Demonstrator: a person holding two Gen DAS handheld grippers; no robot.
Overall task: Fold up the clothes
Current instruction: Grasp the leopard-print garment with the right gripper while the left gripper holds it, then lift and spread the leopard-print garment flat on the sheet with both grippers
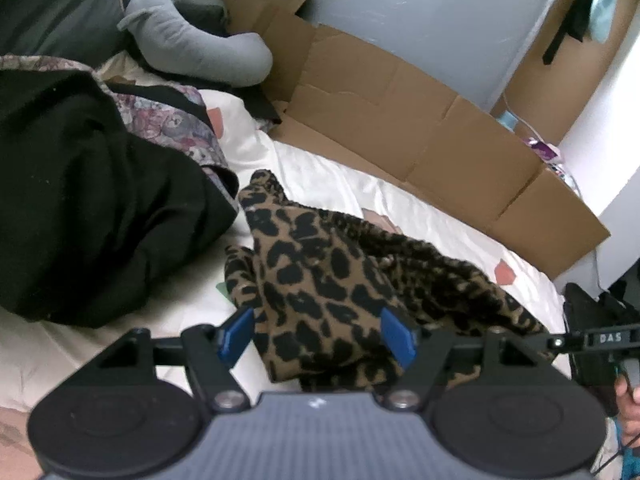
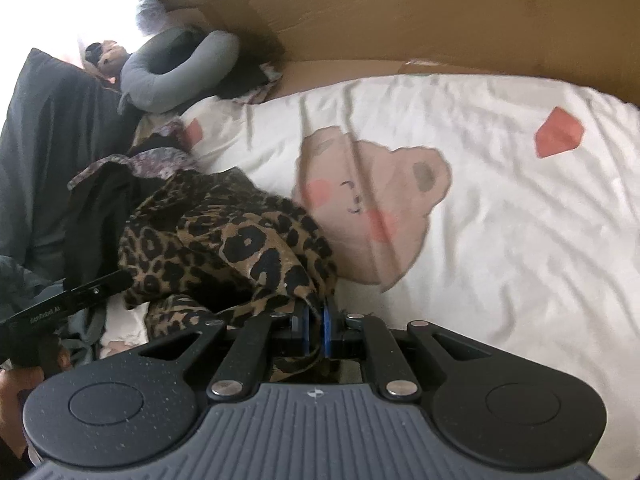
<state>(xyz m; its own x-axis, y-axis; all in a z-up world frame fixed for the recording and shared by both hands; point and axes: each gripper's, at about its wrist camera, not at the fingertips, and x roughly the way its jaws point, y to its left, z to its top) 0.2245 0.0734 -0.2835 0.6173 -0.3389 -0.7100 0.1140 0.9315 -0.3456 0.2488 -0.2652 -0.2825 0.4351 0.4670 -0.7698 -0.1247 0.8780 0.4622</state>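
Note:
A leopard-print garment (image 1: 320, 280) lies crumpled on the white bear-print bedsheet (image 1: 320, 184). My left gripper (image 1: 316, 336) stands open over its near part, with the cloth lying between the blue pads (image 1: 236, 336) but not pinched. In the right wrist view the same leopard-print garment (image 2: 224, 248) bunches to the left, and my right gripper (image 2: 316, 326) is shut on an edge of it, with cloth squeezed between the blue pads (image 2: 305, 328). The left gripper's black body (image 2: 68, 300) shows at the left edge there, held by a hand (image 2: 16, 396).
A black garment (image 1: 92, 208) with floral lining is heaped at the left. Flattened cardboard (image 1: 420, 128) lines the bed's far side. A grey neck pillow (image 1: 200, 40) and a dark pillow (image 2: 48, 152) lie at the head. The bear print (image 2: 368, 204) marks the bare sheet (image 2: 520, 220) to the right.

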